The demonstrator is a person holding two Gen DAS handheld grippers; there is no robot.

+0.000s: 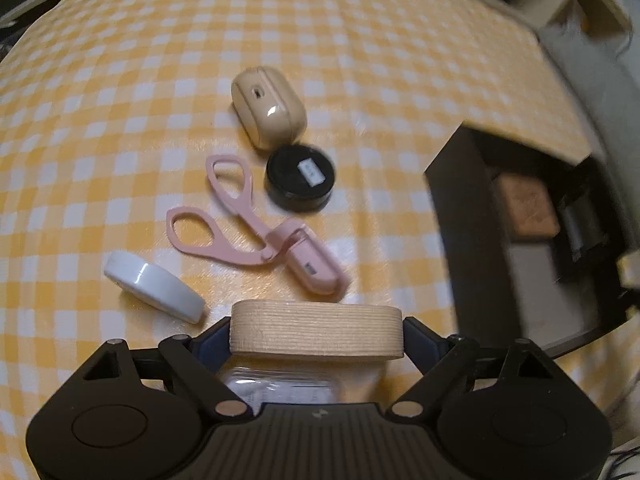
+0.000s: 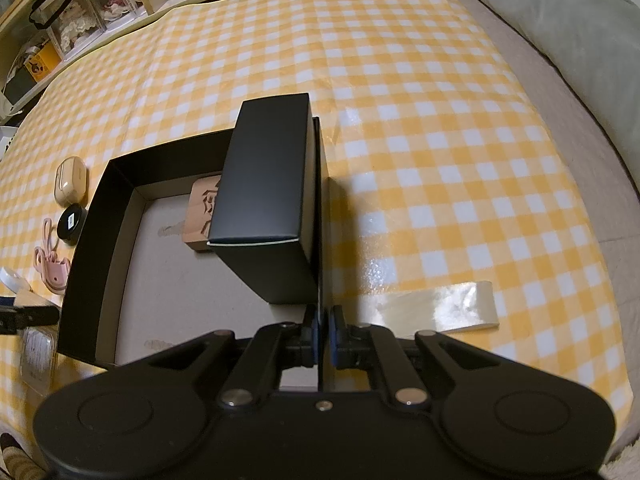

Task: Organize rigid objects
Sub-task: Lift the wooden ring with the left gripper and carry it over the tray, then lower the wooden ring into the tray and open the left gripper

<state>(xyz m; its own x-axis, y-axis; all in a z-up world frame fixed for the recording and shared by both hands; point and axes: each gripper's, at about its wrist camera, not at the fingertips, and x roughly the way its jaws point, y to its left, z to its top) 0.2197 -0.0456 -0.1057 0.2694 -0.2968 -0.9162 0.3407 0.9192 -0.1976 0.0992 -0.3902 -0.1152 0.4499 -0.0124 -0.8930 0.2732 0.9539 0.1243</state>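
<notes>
My left gripper point(image 1: 316, 340) holds a clear jar with a pale wooden lid point(image 1: 316, 330); its pads sit against the lid's two sides. Beyond it on the yellow checked cloth lie a white round disc point(image 1: 154, 286), pink scissors in a pink sheath point(image 1: 248, 236), a black round tin point(image 1: 300, 180) and a beige earbud case point(image 1: 268, 114). My right gripper point(image 2: 322, 344) is shut on the right wall of an open black box point(image 2: 320, 240). Inside the box stand a smaller black carton point(image 2: 264, 196) and a carved wooden block point(image 2: 202, 216).
The open box's cardboard floor point(image 2: 180, 280) is bare on its near left side. A glossy tape strip point(image 2: 440, 308) lies on the cloth to the box's right. A grey cushion point(image 2: 560, 40) lies along the far right edge, and shelves point(image 2: 100, 4) stand behind the table.
</notes>
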